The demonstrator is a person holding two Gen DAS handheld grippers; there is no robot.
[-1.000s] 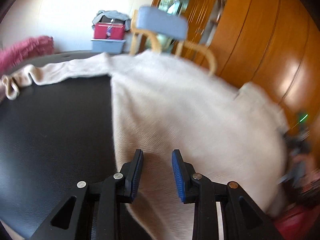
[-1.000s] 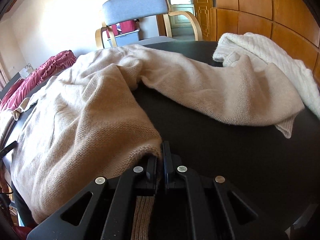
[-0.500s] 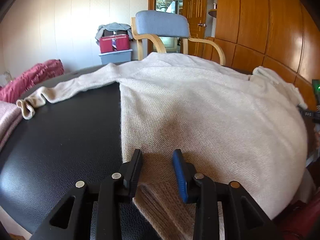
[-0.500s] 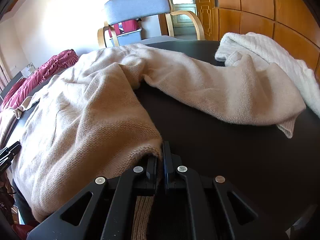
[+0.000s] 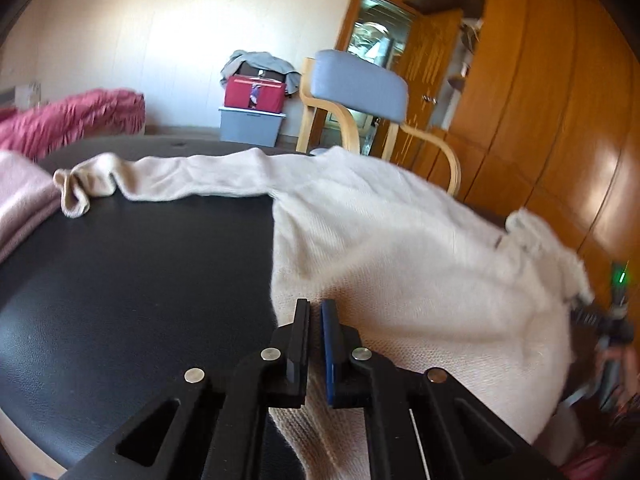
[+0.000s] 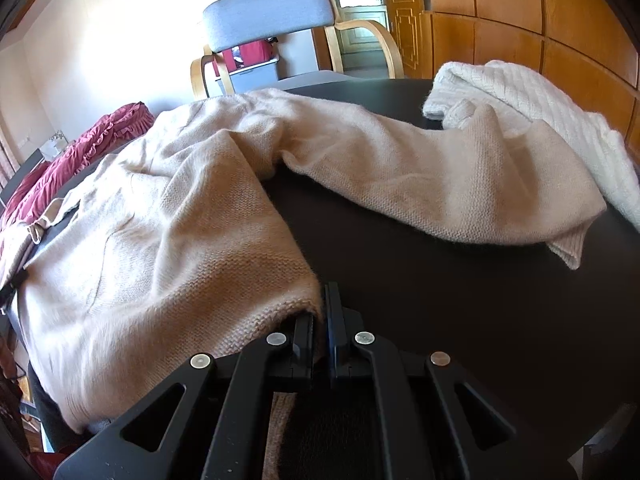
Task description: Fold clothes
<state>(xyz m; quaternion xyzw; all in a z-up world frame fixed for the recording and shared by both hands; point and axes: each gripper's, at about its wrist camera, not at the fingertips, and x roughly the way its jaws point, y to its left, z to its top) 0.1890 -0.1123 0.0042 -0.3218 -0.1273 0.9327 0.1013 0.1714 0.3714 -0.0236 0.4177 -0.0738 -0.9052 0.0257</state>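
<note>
Half a second back the left gripper (image 5: 315, 312) stood open over the hem; now it has clenched on the sweater (image 5: 400, 248) at its near left corner. Across the black table (image 5: 120, 280) the body runs away from both grippers, sleeves flung sideways. Right gripper (image 6: 320, 304) stays clamped on the opposite hem corner.

I see bare black surface (image 5: 132, 280) left of the beige knitted sweater (image 5: 400, 256), with room to pass. Its long sleeve (image 6: 440, 184) lies across my right side. A white ribbed knit (image 6: 532, 104) blocks the far right edge.
</note>
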